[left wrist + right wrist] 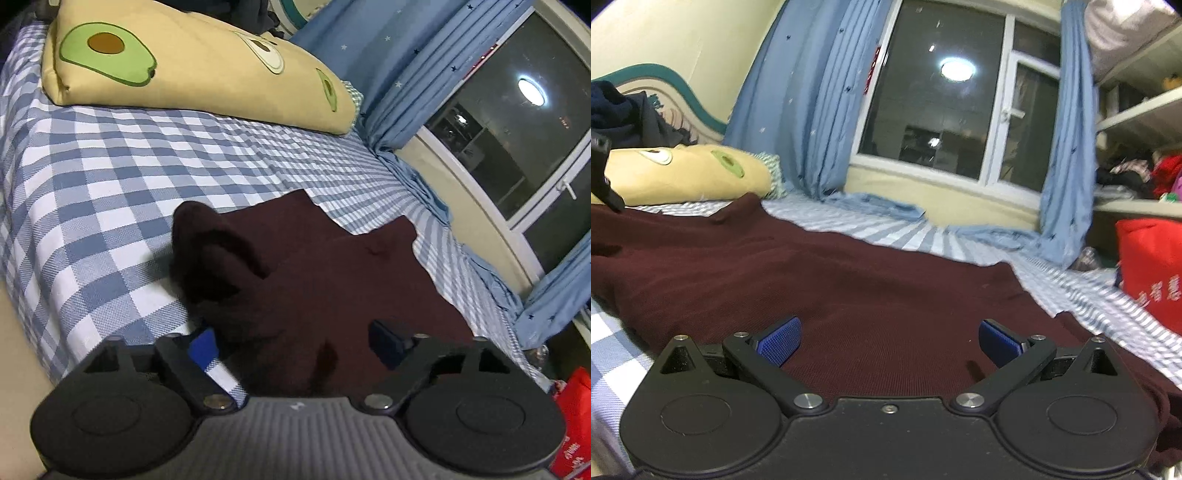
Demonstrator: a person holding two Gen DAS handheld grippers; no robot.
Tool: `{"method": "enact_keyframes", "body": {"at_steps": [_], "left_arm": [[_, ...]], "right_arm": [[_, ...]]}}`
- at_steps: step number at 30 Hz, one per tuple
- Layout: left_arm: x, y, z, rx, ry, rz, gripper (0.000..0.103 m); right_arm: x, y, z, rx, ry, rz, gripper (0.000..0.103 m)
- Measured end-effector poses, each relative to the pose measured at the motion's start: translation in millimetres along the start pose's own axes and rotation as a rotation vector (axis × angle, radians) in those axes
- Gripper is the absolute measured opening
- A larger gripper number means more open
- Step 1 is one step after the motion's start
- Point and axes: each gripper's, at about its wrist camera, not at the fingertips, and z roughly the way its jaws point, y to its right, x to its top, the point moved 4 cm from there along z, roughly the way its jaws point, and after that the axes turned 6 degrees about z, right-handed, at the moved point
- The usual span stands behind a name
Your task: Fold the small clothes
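bed (pixel 110 177) in blue-white check sheet carries all. dark maroon garment (pixel 849 280) spread across it, near avocado-print pillow (pixel 184 70), curtained window behind; one part bunched up in rumpled hump (pixel 218 254) at garment's left edge. left gripper (pixel 295 343) low over cloth, jaws wide, fabric between them but pads not pressing. right gripper (pixel 890 341) also wide apart, empty, just above flat cloth. step, by my reading: early, taking first hold. next move needs jaws closed on cloth edge, then lift and fold over. red bag (pixel 1148 269) at right bears white characters, too blurred to read.

Far left: avocado pillow (pixel 192 70) blocks the bed's far edge
Near left: checked sheet (pixel 92 206) — open
Right: curtain (pixel 417 88) — wall
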Motion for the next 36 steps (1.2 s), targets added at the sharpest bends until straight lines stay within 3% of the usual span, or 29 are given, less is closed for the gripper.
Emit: {"method": "enact_keyframes", "body": {"at_steps": [3, 6, 8, 11, 17, 24, 30, 36], "left_arm": [[0.0, 1.6, 0.6, 0.041, 0.013, -0.013, 0.066], [1.3, 2.5, -1.6, 0.072, 0.027, -0.010, 0.045], [2.2, 4.3, -6.5, 0.045, 0.051, -0.011, 0.028], [6.1, 15.2, -14.7, 0.010, 0.096, 0.010, 0.020], [23.3, 68.7, -34.8, -0.117, 0.184, 0.138, 0.013], [27.8, 182.2, -54.5, -0.304, 0.206, 0.383, 0.011], [-9.1, 273.0, -65.5, -0.470, 0.174, 0.554, 0.011], [-74.9, 333.2, -63.9, -0.595, 0.057, 0.720, 0.011]], "right_arm": [[4.7, 7.3, -0.6, 0.003, -0.013, -0.006, 0.103], [10.1, 19.5, -9.3, -0.044, 0.008, -0.006, 0.103], [11.4, 31.1, -16.0, -0.054, 0.013, 0.017, 0.103], [7.5, 50.0, -24.4, -0.056, -0.002, 0.051, 0.103], [-3.1, 83.9, -36.7, -0.088, -0.038, 0.123, 0.103], [-10.8, 99.3, -46.7, -0.067, -0.037, 0.160, 0.103], [-11.1, 98.4, -57.8, -0.061, -0.020, 0.126, 0.103], [-16.8, 107.7, -75.8, -0.129, -0.010, 0.012, 0.103]]}}
